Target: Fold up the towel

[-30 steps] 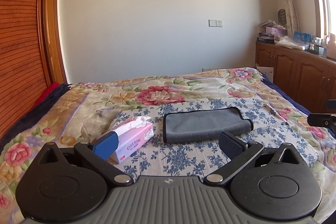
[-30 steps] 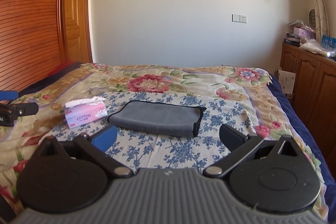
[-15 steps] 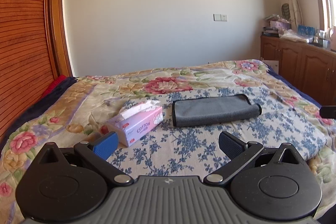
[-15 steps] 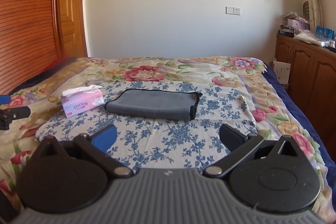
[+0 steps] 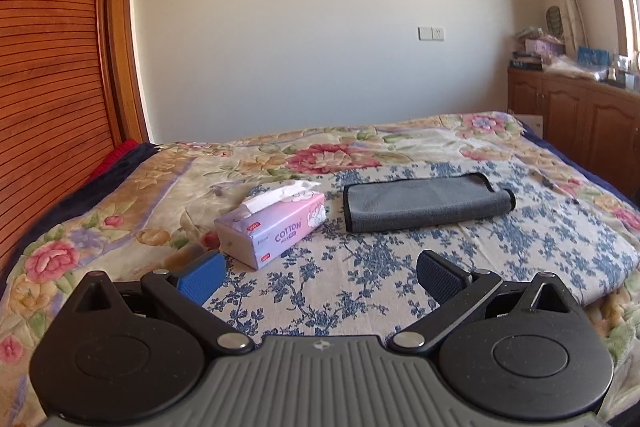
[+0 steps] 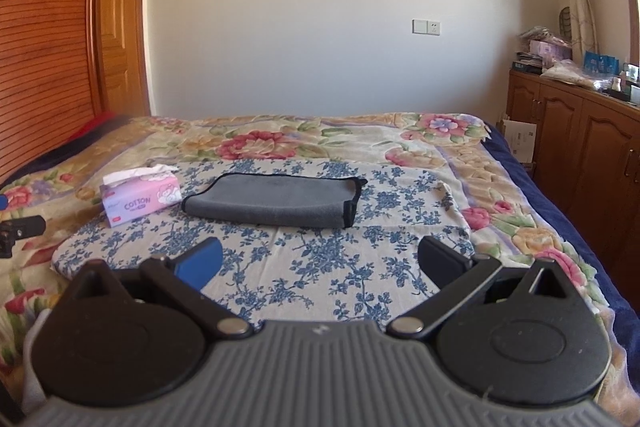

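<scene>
Left gripper (image 5: 320,273) fingers spread, right gripper (image 6: 320,263) likewise, empty

Towel (image 6: 276,201): grey with black edging. Tissue box (image 5: 276,229): pink and lilac. Cloth (image 6: 320,267) beneath: cream with blue floral print. Bedspread (image 5: 320,157): beige with large red and pink flowers.

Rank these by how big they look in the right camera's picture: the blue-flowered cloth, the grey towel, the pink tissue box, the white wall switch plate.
1. Blue-flowered white cloth spread on the bed
2. Folded grey towel with black trim
3. Pink cotton tissue box
4. White wall switch plate; it sits farthest away, so its true size is unsure.
</scene>
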The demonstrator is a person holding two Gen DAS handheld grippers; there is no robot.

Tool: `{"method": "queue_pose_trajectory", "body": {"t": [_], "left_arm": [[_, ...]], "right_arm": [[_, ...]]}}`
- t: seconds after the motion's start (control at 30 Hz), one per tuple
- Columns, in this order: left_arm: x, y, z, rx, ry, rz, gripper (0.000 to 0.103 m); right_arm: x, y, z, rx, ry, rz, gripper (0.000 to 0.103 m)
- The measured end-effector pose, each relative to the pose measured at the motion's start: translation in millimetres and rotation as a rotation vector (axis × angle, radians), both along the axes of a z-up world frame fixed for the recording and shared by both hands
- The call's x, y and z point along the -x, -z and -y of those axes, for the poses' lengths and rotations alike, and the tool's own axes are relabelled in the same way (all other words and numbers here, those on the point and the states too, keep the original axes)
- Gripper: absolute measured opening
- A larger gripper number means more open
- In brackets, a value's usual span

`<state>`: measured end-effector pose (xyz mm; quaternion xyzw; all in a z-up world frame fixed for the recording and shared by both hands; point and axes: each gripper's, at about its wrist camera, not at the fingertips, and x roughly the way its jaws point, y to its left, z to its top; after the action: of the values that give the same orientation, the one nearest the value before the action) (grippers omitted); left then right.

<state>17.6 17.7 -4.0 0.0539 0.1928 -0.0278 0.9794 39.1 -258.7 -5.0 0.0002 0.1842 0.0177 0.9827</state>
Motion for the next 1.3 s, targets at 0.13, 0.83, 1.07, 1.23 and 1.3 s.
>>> {"method": "queue_pose_trajectory", "body": {"t": [0.13,0.83,1.07,1.23,1.3], "left_arm": [[-0.5,-1.0,-0.8,0.013,0.001,0.029,0.103],[5.0,-5.0,-0.8,0.014,0.009,0.093,0.103],[5.6,-2.9,-1.4,0.016,0.009,0.087,0.103],[5.4,-2.4,-1.4,0.015,0.009,0.085,0.103],[5.1,-2.5,-1.4,0.014,0.009,0.085,0.103]], "right_arm": [[4.0,-1.3,0.2,0.006,0.009,0.040,0.103],[6.7,-1.2,3.9,0.009,0.048,0.093,0.103],[7.2,-1.2,4.1,0.010,0.049,0.096,0.103],[8.0,-1.6,4.8,0.009,0.050,0.100,0.103],[8.0,-1.5,5.4,0.008,0.052,0.100,0.103]]}}
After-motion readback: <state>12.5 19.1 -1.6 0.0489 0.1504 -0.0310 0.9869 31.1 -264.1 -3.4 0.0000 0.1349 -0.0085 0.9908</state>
